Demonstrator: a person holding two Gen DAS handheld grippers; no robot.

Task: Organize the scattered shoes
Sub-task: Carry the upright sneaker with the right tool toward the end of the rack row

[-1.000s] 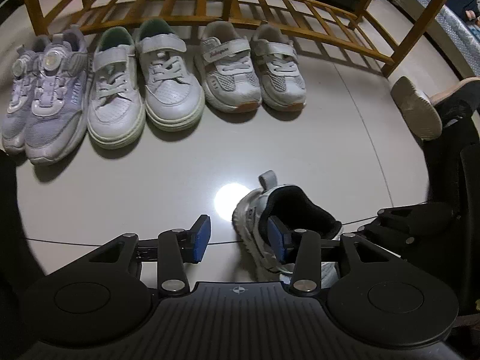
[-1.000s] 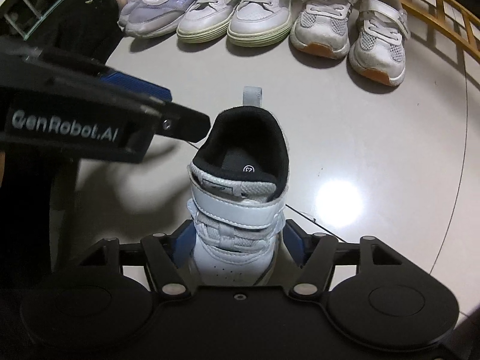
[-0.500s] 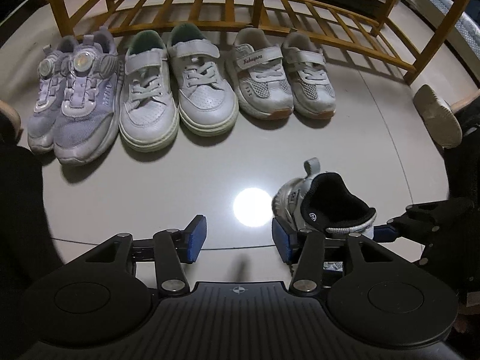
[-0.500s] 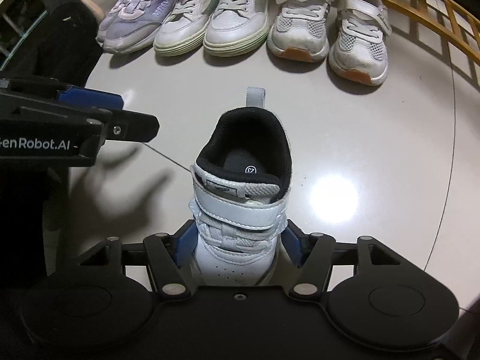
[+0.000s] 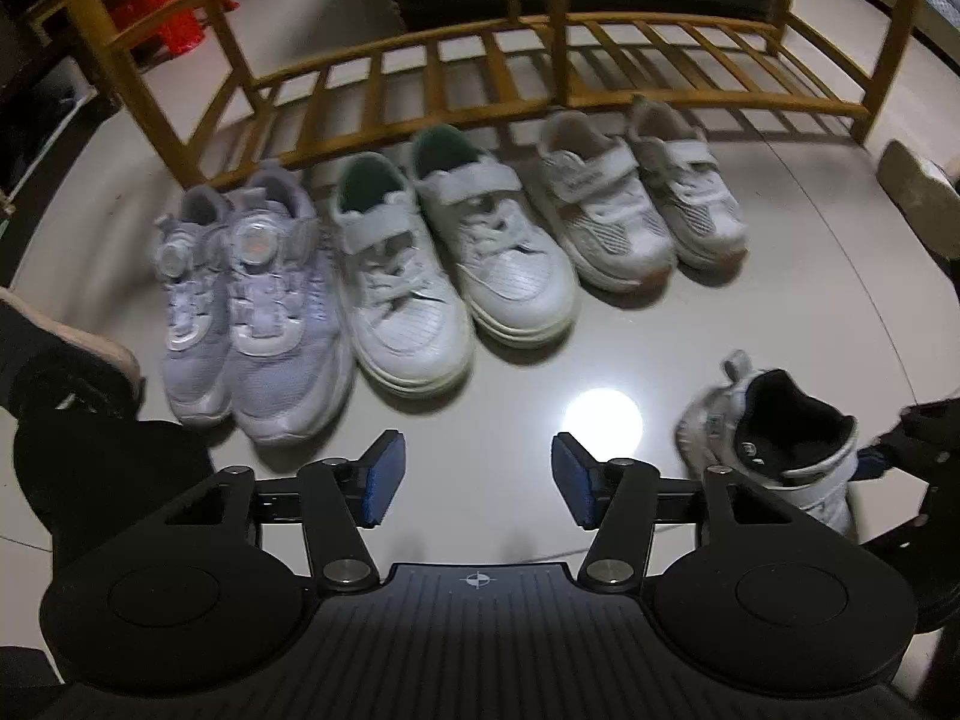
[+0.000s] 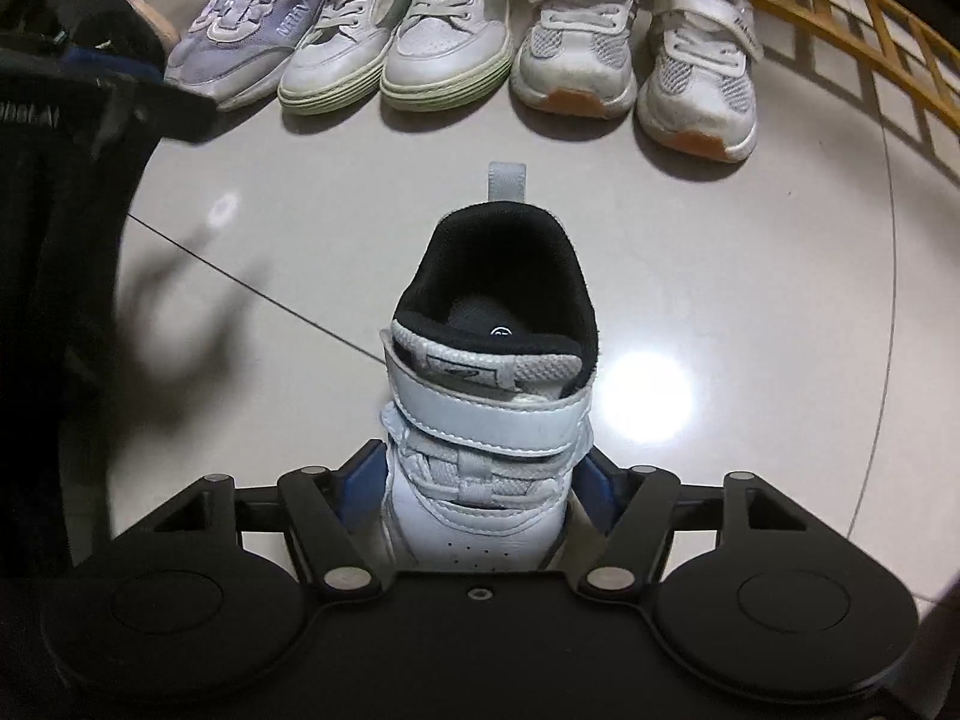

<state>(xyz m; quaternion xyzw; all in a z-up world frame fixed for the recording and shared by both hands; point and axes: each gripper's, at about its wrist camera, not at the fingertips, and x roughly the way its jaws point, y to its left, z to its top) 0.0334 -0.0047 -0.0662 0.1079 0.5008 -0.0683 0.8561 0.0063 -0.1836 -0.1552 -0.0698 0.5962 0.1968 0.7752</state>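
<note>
My right gripper (image 6: pixel 477 483) is shut on the toe end of a small white shoe with a black lining (image 6: pixel 489 372), heel pointing away; the shoe also shows at the right of the left wrist view (image 5: pixel 774 444). My left gripper (image 5: pixel 474 480) is open and empty above the floor, left of that shoe. Three pairs stand in a row before the rack: a lilac pair (image 5: pixel 252 306), a white pair with green lining (image 5: pixel 444 264) and a white mesh pair (image 5: pixel 642 204). The same pairs show in the right wrist view, the mesh pair (image 6: pixel 636 54) at the right.
A wooden shoe rack (image 5: pixel 540 54) stands behind the row. A red stool (image 5: pixel 150 0) is at the far left. The person's feet show at the left (image 5: pixel 66 342) and right (image 5: pixel 918 192). The glossy tiled floor (image 6: pixel 750 276) reflects a lamp.
The left gripper has moved left, away from the held shoe, and its view has tilted up toward the rack. The right gripper has carried the shoe a little closer to the row.
</note>
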